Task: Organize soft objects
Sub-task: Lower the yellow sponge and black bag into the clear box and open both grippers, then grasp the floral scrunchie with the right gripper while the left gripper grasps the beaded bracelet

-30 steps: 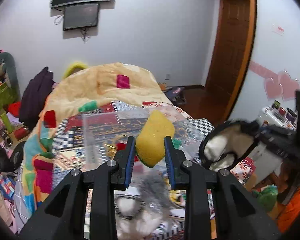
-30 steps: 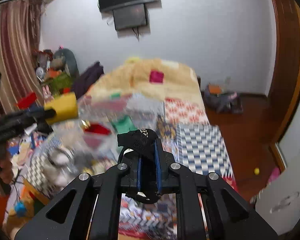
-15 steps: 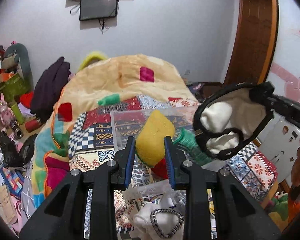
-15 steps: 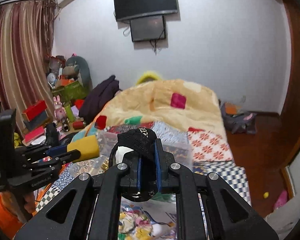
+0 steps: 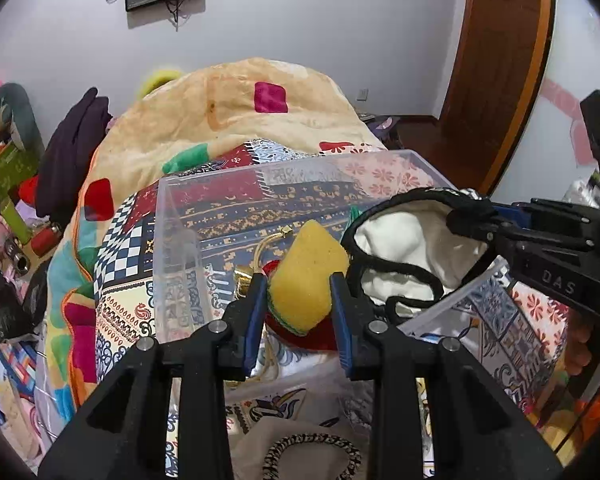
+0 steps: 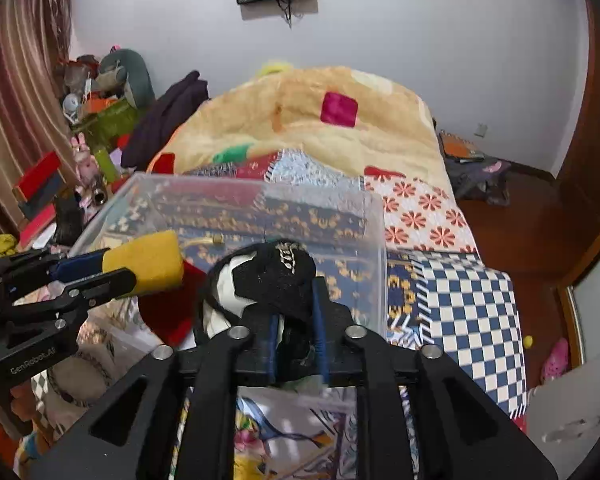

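Note:
My left gripper (image 5: 300,312) is shut on a yellow sponge (image 5: 306,276) with a green underside, held over the near edge of a clear plastic bin (image 5: 180,216) on the bed. My right gripper (image 6: 296,332) is shut on a black-and-white fabric item (image 6: 272,276) with a small chain, held over the same bin (image 6: 376,240). That item (image 5: 404,248) shows in the left wrist view as a black-rimmed white-lined piece. The sponge also shows in the right wrist view (image 6: 144,260). A red soft object (image 6: 168,312) and a gold-capped cord (image 5: 260,252) lie inside the bin.
The bin stands on a patchwork quilt (image 6: 460,300); a beige blanket (image 5: 240,112) is heaped behind it. A beige item with a beaded ring (image 5: 312,452) lies in front of the bin. Clutter lines the left floor (image 6: 92,128). A wooden door (image 5: 496,60) stands right.
Both grippers have moved forward and down over the bin, still holding the sponge and the fabric item. The bin now fills the middle of both views.

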The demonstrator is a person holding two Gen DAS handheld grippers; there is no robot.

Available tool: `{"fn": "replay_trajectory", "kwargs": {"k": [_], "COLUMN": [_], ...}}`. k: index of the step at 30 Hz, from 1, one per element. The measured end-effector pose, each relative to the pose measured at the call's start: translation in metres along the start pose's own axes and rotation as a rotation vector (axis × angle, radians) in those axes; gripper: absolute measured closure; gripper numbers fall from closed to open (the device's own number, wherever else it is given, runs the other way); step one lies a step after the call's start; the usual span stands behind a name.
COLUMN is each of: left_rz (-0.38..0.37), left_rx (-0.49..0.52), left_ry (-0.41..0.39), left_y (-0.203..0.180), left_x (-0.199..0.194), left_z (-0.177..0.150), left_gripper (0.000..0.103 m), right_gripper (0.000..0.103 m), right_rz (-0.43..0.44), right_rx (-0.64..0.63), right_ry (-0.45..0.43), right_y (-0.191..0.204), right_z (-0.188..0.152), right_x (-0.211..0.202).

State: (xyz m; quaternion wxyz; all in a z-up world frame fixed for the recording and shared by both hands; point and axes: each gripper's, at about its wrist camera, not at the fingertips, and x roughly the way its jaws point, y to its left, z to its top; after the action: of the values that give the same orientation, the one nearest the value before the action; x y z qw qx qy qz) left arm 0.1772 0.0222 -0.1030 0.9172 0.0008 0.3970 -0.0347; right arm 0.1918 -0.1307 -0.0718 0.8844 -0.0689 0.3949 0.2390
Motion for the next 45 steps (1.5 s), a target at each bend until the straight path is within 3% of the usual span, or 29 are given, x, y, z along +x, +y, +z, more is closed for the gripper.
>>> {"fn": "replay_trajectory", "kwargs": {"k": [3,6,14,19,22,27,33,40,45], "left_rz": [0.009,0.029,0.031,0.019,0.026,0.04,0.025,-0.014,-0.014], "left_rx": [0.03,0.047,0.028,-0.021,-0.044,-0.067,-0.097,-0.128,-0.086], "left_ry": [-0.024,-0.055,-0.158,-0.212,-0.222,-0.18,-0.131,-0.13,-0.123], "left_y": [-0.006,-0.011,-0.011,-0.001,0.009,0.018,0.024,0.018,0.003], "left_x": [-0.009,-0.021,-0.066,-0.092,-0.102,-0.097,-0.085,-0.086,-0.084], "left_z": [-0.002,-0.005,-0.009,-0.013,-0.02,-0.04,-0.069,-0.091,-0.098], "left_gripper": [0.063,0.053,0.03,0.014,0.011,0.011,0.014,0.045,0.065], "right_gripper": [0.052,0.041,0.023,0.018,0.015,0.015,0.015,0.015,0.029], "right_rz": [0.006,0.025,0.029,0.035,0.048,0.07,0.079,0.137,0.155], "right_rx": [-0.016,-0.036,-0.086,-0.097,-0.093,-0.069,-0.029,0.002,-0.044], "right_ry": [0.003,-0.022,-0.109,-0.181,-0.205,-0.171,-0.058,0.04,0.056], "right_y": [0.001,0.003,0.016,0.024,0.029,0.03,0.026,0.027,0.043], "right_z": [-0.005,-0.01,-0.021,-0.027,-0.033,-0.048,-0.072,-0.092,-0.099], "right_x": [-0.008,-0.021,-0.062,-0.088,-0.095,-0.081,-0.048,-0.021,-0.018]}}
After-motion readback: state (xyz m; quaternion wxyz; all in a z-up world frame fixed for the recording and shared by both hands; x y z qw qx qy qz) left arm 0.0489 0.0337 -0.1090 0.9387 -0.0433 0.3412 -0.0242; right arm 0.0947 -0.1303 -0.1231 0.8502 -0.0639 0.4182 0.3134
